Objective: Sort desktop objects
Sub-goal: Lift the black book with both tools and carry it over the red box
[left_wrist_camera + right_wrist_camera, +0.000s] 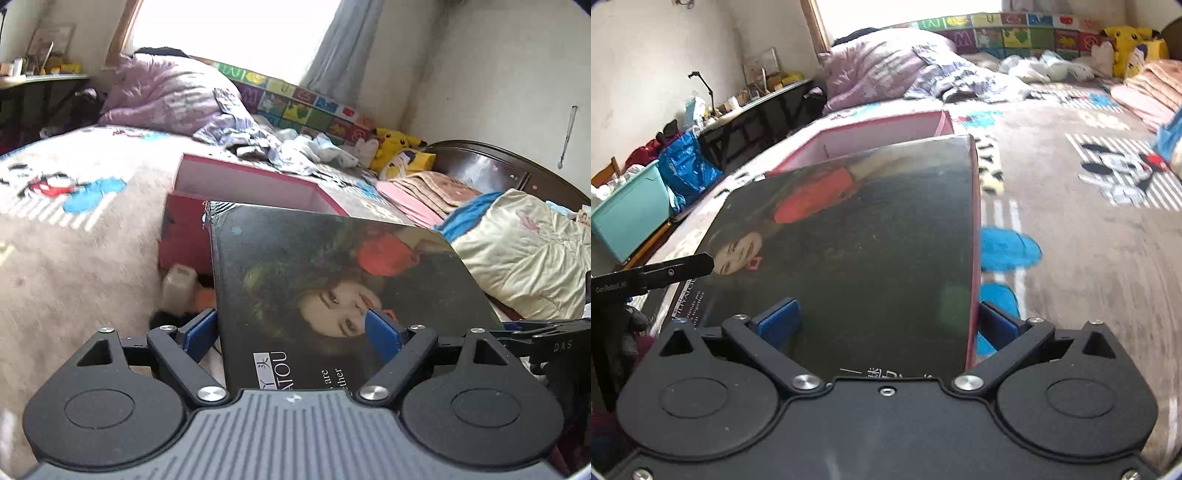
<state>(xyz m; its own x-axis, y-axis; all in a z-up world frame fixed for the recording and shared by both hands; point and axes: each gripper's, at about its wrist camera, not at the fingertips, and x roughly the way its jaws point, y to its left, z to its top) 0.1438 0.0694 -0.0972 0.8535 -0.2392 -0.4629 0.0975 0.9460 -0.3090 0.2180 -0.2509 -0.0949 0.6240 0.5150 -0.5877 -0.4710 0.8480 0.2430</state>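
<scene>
Held flat over a patterned bed [1089,258]: a dark book [332,280] with a woman's portrait on its cover, raised in front of an open red box [243,188] with pale pink inner walls; gripped at one side by the left gripper [295,330], blue-padded jaws closed on its edge; clamped at the opposite side by the right gripper [886,319], jaws closed across the cover and spine; beside the box, a small pale bottle [179,288].
</scene>
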